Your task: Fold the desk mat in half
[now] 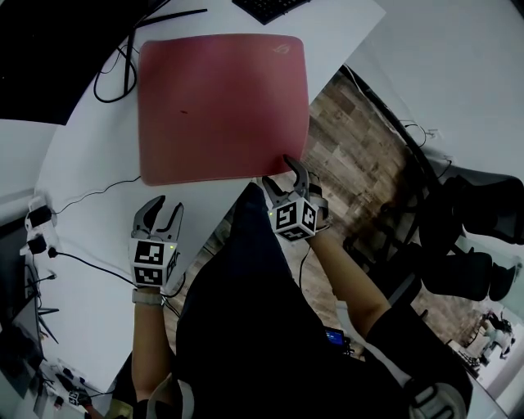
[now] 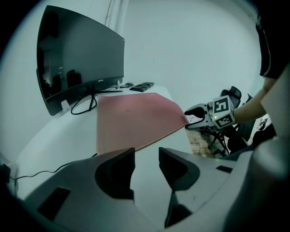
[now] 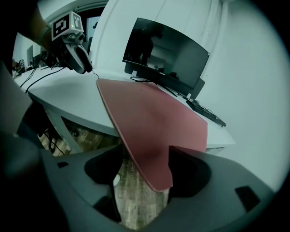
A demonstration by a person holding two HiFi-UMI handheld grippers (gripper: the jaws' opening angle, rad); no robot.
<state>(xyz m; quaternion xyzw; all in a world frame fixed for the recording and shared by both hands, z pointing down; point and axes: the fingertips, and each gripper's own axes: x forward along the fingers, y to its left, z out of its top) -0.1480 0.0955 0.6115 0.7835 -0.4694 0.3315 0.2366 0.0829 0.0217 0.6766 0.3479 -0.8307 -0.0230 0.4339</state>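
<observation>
A dark monitor (image 2: 77, 63) stands at the far left of the tabletop (image 1: 90, 164), with cables (image 1: 110, 78) looped at its foot. The left gripper (image 1: 164, 206) hovers over bare tabletop just short of the left front corner of the mat (image 1: 221, 106). Its fingers (image 2: 115, 172) are partly apart, with nothing between them. The pink mat lies spread open and unfolded, its right front corner reaching past the tabletop's edge. The right gripper (image 1: 281, 174) is at that corner. Its fingers (image 3: 190, 170) stand wide with the corner between them, lying against one finger and clear of the other, not clamped. A keyboard (image 1: 266, 8) lies beyond the mat. Wood floor (image 1: 360, 164) and a black chair (image 1: 475, 245) show at right.
</observation>
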